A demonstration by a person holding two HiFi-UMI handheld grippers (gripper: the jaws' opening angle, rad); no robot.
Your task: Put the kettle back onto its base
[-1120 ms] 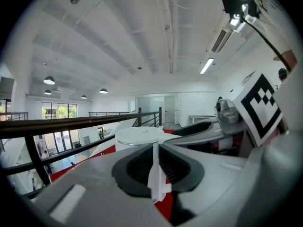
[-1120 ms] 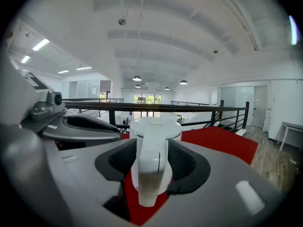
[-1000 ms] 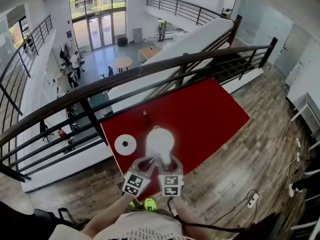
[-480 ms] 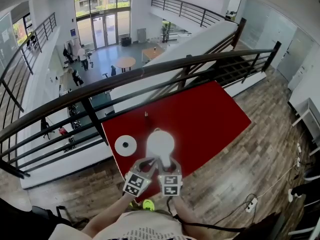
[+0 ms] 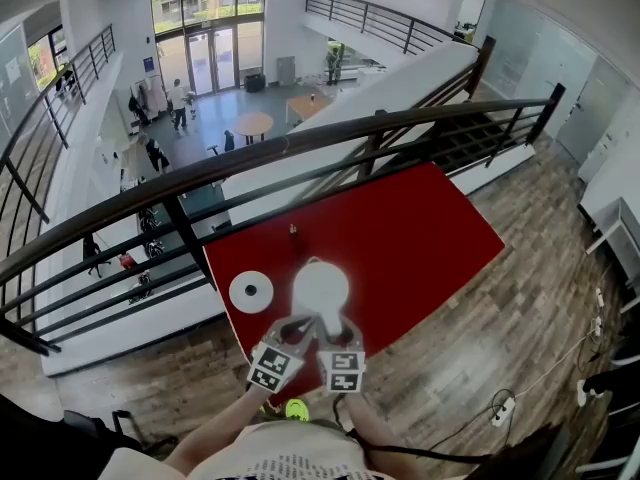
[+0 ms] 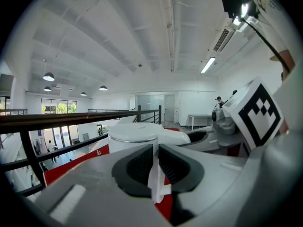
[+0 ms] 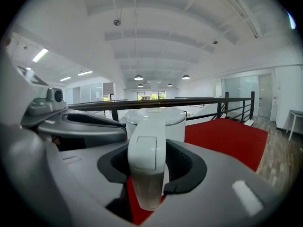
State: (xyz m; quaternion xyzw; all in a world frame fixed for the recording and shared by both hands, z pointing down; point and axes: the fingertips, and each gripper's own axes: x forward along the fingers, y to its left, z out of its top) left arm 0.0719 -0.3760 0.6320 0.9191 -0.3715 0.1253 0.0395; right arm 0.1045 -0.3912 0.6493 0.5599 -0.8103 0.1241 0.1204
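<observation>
The right claw (image 7: 149, 162) has just been closing and now squeezes the kettle (image 5: 320, 290) by its handle. The left claw (image 6: 155, 162) pinches a thin white strip (image 6: 155, 181). The kettle stands just right of the base (image 5: 251, 291), not on it yet. Lifting it over is left.

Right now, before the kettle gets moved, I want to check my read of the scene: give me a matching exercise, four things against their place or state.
1 kettle
2 base
3 left gripper
4 right gripper

A lies bare on the red table, beside the kettle
B shut on a thin white strip
C over the table, not on its base
D jaws on the kettle handle

Pairs: 1-C, 2-A, 3-B, 4-D. The right gripper's jaws have just been closing, the handle between them.
</observation>
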